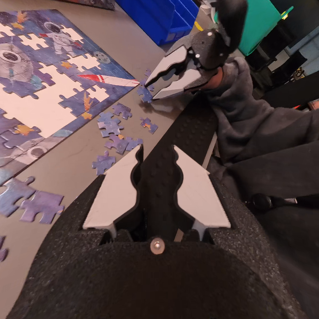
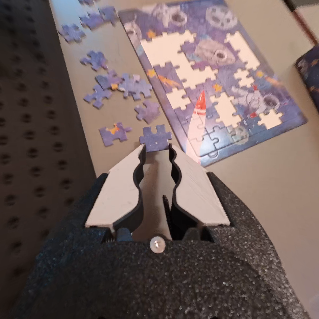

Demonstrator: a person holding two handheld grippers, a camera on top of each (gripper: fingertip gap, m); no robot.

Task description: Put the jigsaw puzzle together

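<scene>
**Right gripper at a loose piece beside the puzzle**

Right now the right gripper (image 2: 157,145) is down at the table (image 2: 224,198), its two fingertips set on either side of a blue piece (image 2: 156,138) that lies just off the near corner of the puzzle (image 2: 212,82). The tips touch or nearly touch the piece's near edge, and the jaws stand apart by about the piece's width. Whether they actually pinch it cannot be told; the left wrist view shows the same gripper (image 1: 149,91) with its tips straddling that piece (image 1: 145,94) flat on the table.

The puzzle is a space picture with a rocket (image 2: 198,117), an astronaut (image 2: 255,101) and cratered planets. It lies flat and is partly filled: several white gaps (image 2: 174,57) of bare backing show through the middle and toward the far side.

Loose pieces (image 2: 120,84) are scattered on the table along the puzzle's edge, some overlapping in a small heap, one with an orange mark (image 2: 114,133) lying just beside the piece at the fingertips.

The left gripper (image 1: 158,146) hangs over the table's front edge, above a black dimpled strip (image 1: 189,124), with its jaws spread and nothing between them. More loose pieces (image 1: 32,202) lie to its left.

A blue bin (image 1: 160,19) stands at the far side of the table. A dark sleeve (image 1: 250,112) leads up to the right gripper.
</scene>
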